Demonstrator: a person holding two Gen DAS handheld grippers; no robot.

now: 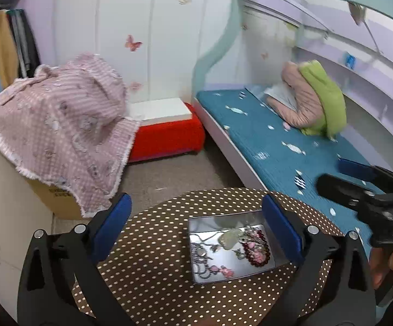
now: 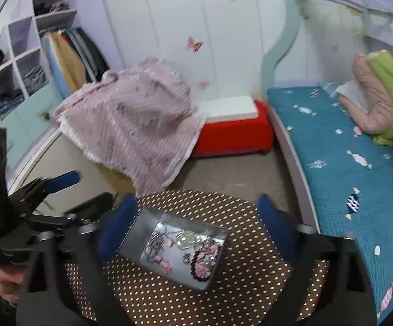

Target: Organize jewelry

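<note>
A shallow metal tin (image 1: pixel 275 262) (image 2: pixel 131 233) sits on a round brown polka-dot table (image 1: pixel 155 247) (image 2: pixel 245 271). In it lie a dark red bead bracelet (image 1: pixel 259 252) (image 2: pixel 204 263), a pale green pendant (image 1: pixel 230 237) (image 2: pixel 187 239), and silver chains with pink charms (image 1: pixel 218 270) (image 2: pixel 161 260). My left gripper (image 1: pixel 196 217) is open and empty, hovering above the table with the tin between its blue fingers. My right gripper (image 2: pixel 196 214) is open and empty above the tin. Each gripper shows at the edge of the other's view.
A bed with a teal cover (image 1: pixel 283 146) (image 2: pixel 346 157) runs along the right, with pink and green bedding (image 1: pixel 313 100) folded on it. A pink checked cloth (image 1: pixel 66 127) drapes over a box and cabinet on the left. A red box with a white lid (image 1: pixel 166 133) stands by the wall.
</note>
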